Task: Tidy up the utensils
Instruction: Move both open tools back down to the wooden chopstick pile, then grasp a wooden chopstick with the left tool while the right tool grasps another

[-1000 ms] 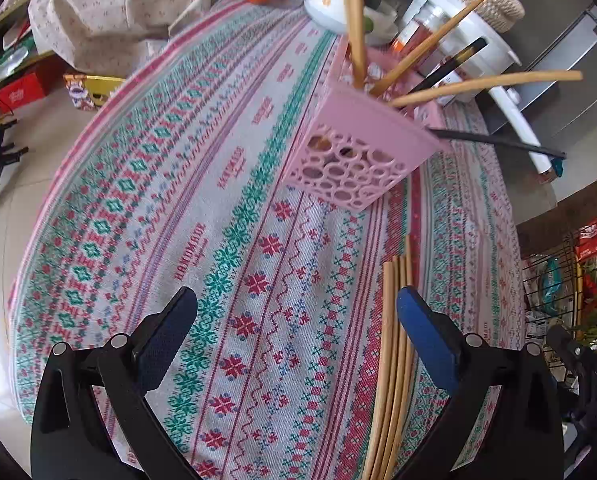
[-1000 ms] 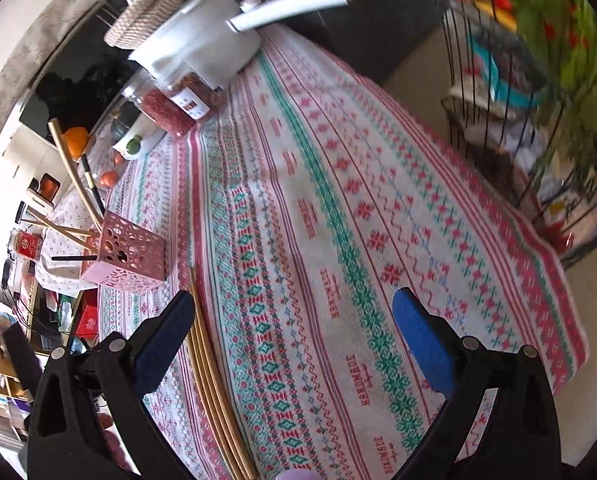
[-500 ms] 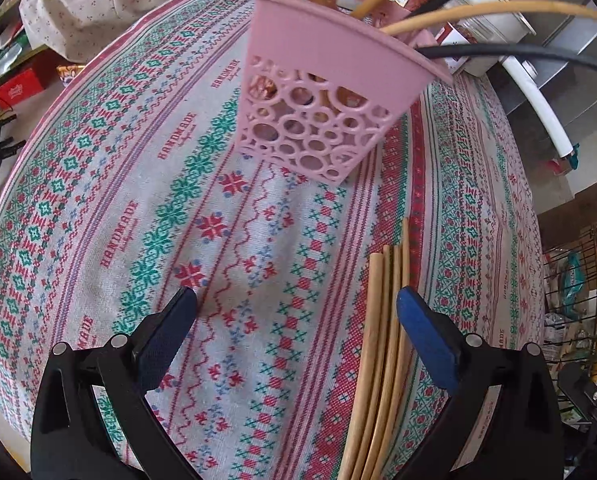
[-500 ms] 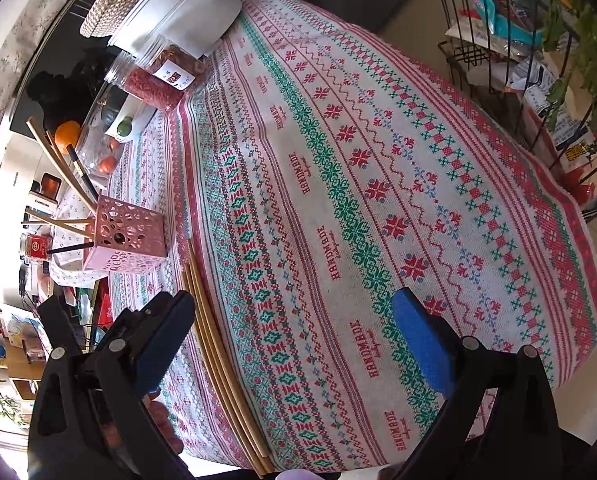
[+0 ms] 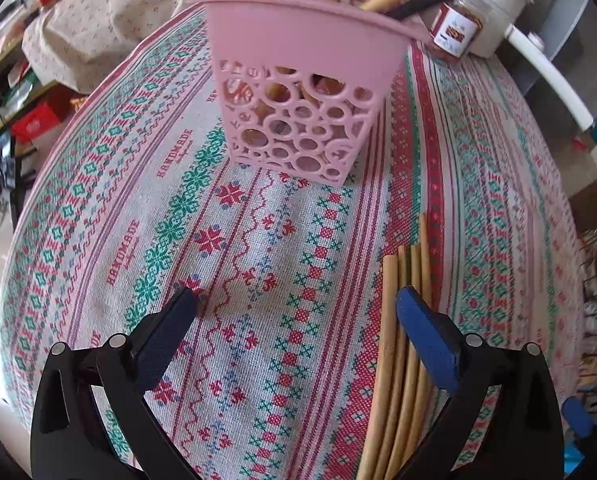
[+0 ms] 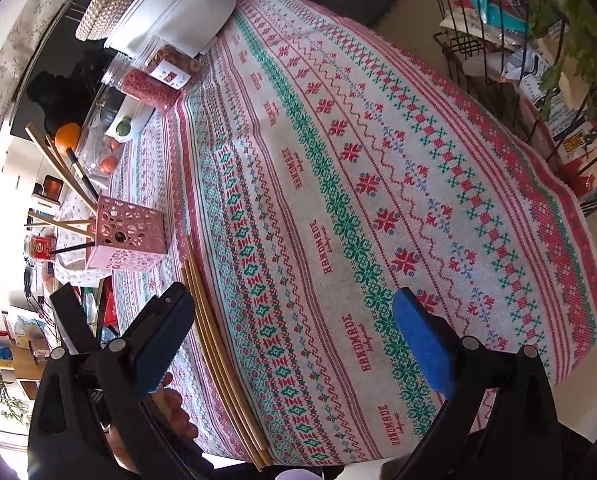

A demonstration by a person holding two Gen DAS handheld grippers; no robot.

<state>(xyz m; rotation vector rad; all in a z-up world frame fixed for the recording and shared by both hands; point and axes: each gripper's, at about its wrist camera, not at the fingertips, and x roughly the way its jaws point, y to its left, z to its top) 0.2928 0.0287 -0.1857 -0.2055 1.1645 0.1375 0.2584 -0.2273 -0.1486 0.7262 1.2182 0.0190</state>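
Four loose chopsticks (image 5: 402, 344) are now reached by the left gripper (image 5: 294, 316), brought lower, jaws spread, nothing held; the pink holder (image 5: 298, 92) awaits them. The right gripper (image 6: 294, 316) is held open too.

Bright daylight, soft shadow beneath the pink perforated plastic basket (image 5: 298, 92), blown-out white glare at the right-wrist view's left edge, strong fisheye bending with black corners, red-and-green patterned woven tablecloth (image 6: 338, 200) sharp

Each gripper, left gripper (image 5: 296, 316) and right gripper (image 6: 292, 312), is built from black plastic arms fastened with round silver screws. The fingers (image 5: 428, 344) are faced with textured blue pads (image 6: 422, 344).
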